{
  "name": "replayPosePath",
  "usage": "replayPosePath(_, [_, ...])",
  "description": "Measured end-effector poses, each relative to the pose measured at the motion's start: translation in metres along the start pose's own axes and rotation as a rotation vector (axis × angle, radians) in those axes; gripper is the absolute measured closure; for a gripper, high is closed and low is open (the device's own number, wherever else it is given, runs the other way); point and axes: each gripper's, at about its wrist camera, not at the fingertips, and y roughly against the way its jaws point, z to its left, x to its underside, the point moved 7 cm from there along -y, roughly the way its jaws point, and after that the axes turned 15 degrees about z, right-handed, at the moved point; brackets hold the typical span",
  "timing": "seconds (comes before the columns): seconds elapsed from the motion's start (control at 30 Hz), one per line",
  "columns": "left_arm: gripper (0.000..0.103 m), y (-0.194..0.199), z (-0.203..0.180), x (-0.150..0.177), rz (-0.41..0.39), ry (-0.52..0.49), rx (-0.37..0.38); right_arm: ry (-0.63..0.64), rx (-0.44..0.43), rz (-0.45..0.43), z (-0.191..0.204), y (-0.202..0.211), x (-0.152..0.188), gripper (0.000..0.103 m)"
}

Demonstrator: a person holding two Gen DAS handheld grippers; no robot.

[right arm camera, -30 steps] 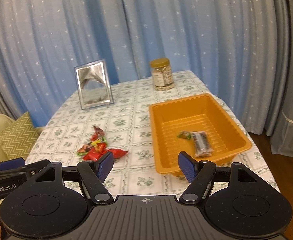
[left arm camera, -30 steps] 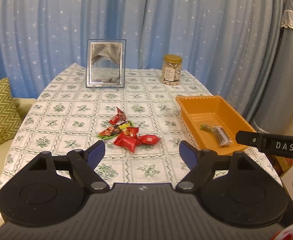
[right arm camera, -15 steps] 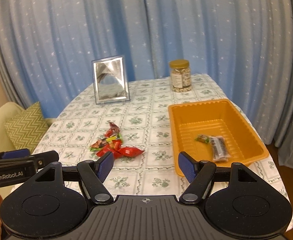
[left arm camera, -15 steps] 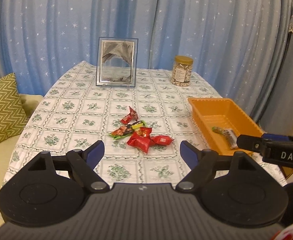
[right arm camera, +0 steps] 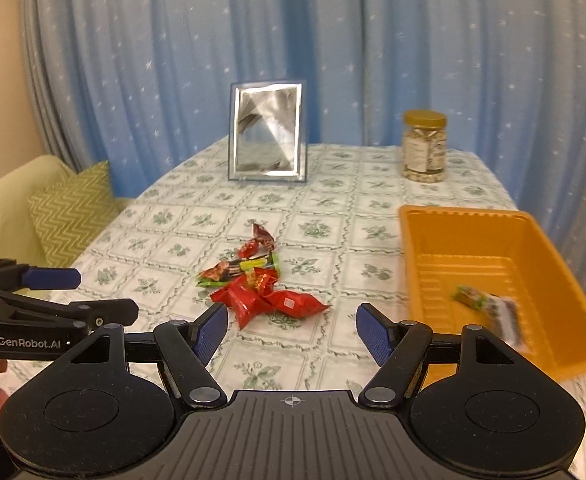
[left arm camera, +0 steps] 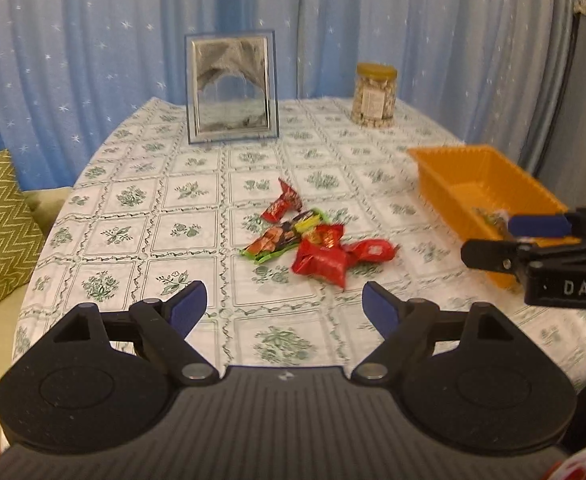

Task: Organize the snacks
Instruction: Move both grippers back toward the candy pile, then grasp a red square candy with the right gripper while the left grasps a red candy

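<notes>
Blue-padded left gripper [left arm camera: 283,307] and right gripper [right arm camera: 291,329] both gape, empty, over the snack pile [right arm camera: 259,284] on the tablecloth [left arm camera: 197,200], orange tray [right arm camera: 505,276] just right. Overlapping crinkly wrappers could slip or lift in pairs. Lettering: "GenRobot.AI", "DAS".

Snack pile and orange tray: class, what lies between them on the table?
Nothing but bare patterned tablecloth separates the snack pile from the orange tray; the right wrist view shows it best.
</notes>
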Motion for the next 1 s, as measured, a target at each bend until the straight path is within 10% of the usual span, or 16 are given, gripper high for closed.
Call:
replayPosePath(0.73, [0.021,-0.129,-0.028,-0.043,0.088,-0.24,0.102,0.007,0.024,0.155,-0.038,-0.114,-0.026,0.05])
replayPosePath(1.0, [0.046,-0.147,-0.038,-0.047,0.112,-0.282,0.116,0.013,0.035,0.15,-0.039,-0.116,-0.028,0.05])
